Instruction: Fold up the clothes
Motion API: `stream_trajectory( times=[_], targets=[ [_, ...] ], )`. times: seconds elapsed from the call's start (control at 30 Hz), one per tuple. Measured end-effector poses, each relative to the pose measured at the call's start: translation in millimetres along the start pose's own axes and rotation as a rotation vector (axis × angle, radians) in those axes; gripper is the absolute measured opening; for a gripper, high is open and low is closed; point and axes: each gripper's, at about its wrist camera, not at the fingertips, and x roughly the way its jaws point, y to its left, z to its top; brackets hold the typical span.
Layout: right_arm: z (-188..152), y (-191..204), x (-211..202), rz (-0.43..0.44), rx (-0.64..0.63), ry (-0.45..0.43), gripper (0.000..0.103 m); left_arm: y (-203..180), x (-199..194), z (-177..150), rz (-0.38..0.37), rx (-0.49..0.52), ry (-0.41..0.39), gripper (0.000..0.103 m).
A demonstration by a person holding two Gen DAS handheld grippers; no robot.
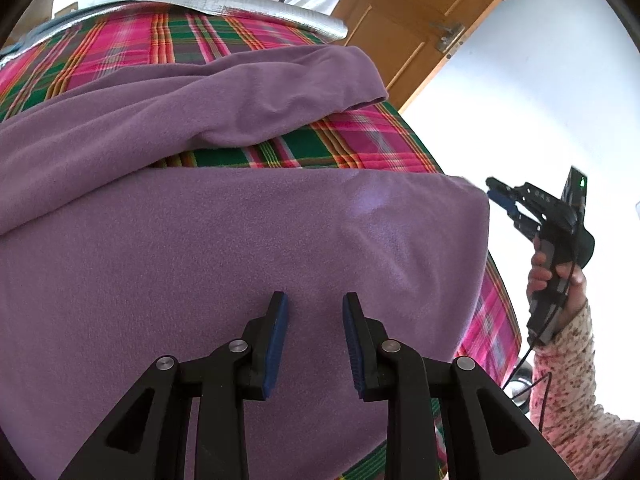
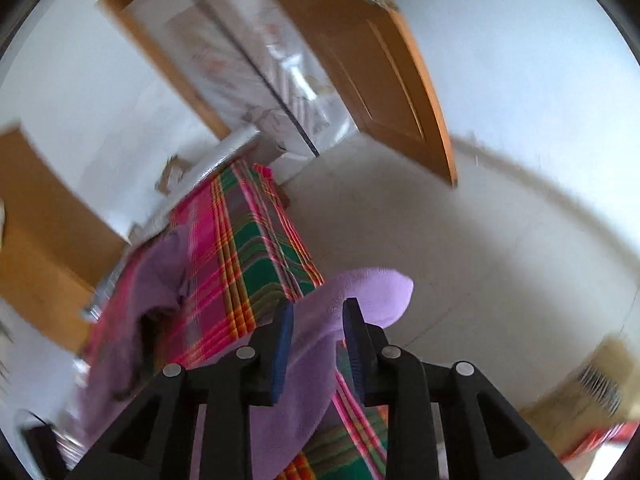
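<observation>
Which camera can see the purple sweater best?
The left wrist view: the purple sweater fills most of the picture, sharp, spread over the plaid cloth. The right wrist view is blurry and shows only a corner between the right tongs and a far bunched part.

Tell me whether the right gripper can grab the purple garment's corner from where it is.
Probably yes: the right gripper stands open with the purple fleece garment corner lying between its fingers, over the plaid cloth's edge; nothing blocks it.

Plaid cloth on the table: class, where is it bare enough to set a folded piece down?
Bare plaid cloth lies beyond the purple garment, toward the silver edge, and in a strip between its folds. The near side is covered.
</observation>
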Motion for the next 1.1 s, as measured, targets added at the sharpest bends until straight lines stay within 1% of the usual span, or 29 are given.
stream_trajectory(
  times=[0.07, 0.13, 0.27, 0.3, 0.37, 0.53, 0.57, 0.63, 0.67, 0.77, 0.8, 1.03, 1.1],
  targets=[
    [-6.6, -10.6, -0.8, -0.013, 0.025, 0.017, 0.027, -2.3, 0.6, -0.4, -0.001, 0.011, 0.003, 0.028],
    [-15.5, -18.5, 0.9, -0.003, 0.044, 0.055, 0.027, -4.3, 1.3, -0.9, -0.010, 0.016, 0.009, 0.028],
    [-27.8, -29.5, 2.4, 0.073, 0.104, 0.101, 0.027, -5.4, 1.3, -1.9, -0.009, 0.012, 0.007, 0.028],
    [-29.5, -29.5, 5.7, 0.090, 0.107, 0.115, 0.027, -5.5, 1.2, -1.9, -0.008, 0.008, 0.007, 0.028],
    [-31.2, -27.1, 14.3, 0.094, 0.110, 0.142, 0.027, -6.6, 1.1, -2.5, -0.004, 0.010, 0.006, 0.028],
    [-32.3, -20.5, 18.5, 0.125, 0.107, 0.154, 0.027, -7.6, 0.6, -4.0, -0.003, 0.009, 0.005, 0.028],
    [-32.7, -17.8, 20.4, 0.125, 0.099, 0.158, 0.025, -7.8, 0.4, -4.2, -0.001, 0.009, 0.005, 0.028],
    [-32.4, -13.9, 20.6, 0.130, 0.090, 0.149, 0.017, -8.0, 0.0, -4.6, 0.001, 0.008, 0.004, 0.028],
    [-32.5, -12.3, 19.8, 0.125, 0.085, 0.145, 0.015, -7.6, -0.5, -5.1, 0.000, 0.005, 0.004, 0.028],
    [-33.2, -10.0, 16.1, 0.105, 0.073, 0.124, 0.006, -6.6, -2.5, -6.7, -0.002, 0.000, 0.003, 0.028],
    [-32.8, -10.3, 11.4, 0.096, 0.072, 0.110, 0.004, -6.4, -2.8, -7.0, -0.003, -0.001, 0.003, 0.028],
    [-33.6, -15.6, -29.3, 0.029, 0.074, 0.005, 0.004, -5.3, -5.8, -10.8, -0.009, -0.011, 0.008, 0.028],
    [-36.0, -18.5, -39.2, 0.008, 0.081, -0.008, 0.004, -5.3, -6.9, -12.2, -0.010, -0.013, 0.011, 0.028]
  ],
)
